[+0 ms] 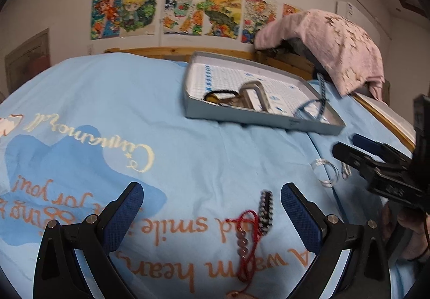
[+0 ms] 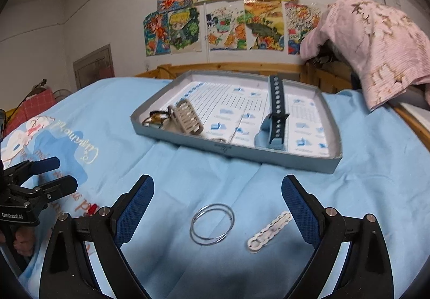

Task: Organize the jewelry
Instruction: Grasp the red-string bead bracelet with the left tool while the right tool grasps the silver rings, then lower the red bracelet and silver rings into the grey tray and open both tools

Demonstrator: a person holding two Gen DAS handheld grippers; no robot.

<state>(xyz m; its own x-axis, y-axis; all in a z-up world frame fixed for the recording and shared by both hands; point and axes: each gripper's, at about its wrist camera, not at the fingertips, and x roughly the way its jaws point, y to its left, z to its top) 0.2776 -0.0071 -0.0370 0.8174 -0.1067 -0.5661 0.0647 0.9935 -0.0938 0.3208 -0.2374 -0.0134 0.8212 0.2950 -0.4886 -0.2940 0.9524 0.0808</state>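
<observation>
A grey tray (image 2: 295,164) lies on the light blue bedsheet and holds a dark blue perforated strap (image 2: 278,105), a beige hair clip (image 2: 188,117) and dark hair ties (image 2: 154,117). My right gripper (image 2: 217,197) is open just above the sheet; two silver bangles (image 2: 212,221) and a white link bracelet (image 2: 268,230) lie between its fingers, untouched. My left gripper (image 1: 212,199) is open too, with a red cord bracelet (image 1: 248,234) and a black-and-white braided bracelet (image 1: 266,207) lying between its fingers. The tray (image 1: 255,117) sits beyond it.
A pink cloth (image 2: 376,43) drapes over something at the back right, past the wooden bed rail (image 2: 228,66). The right gripper (image 1: 381,164) shows at the right of the left wrist view, beside the bangles (image 1: 323,170). Drawings cover the wall.
</observation>
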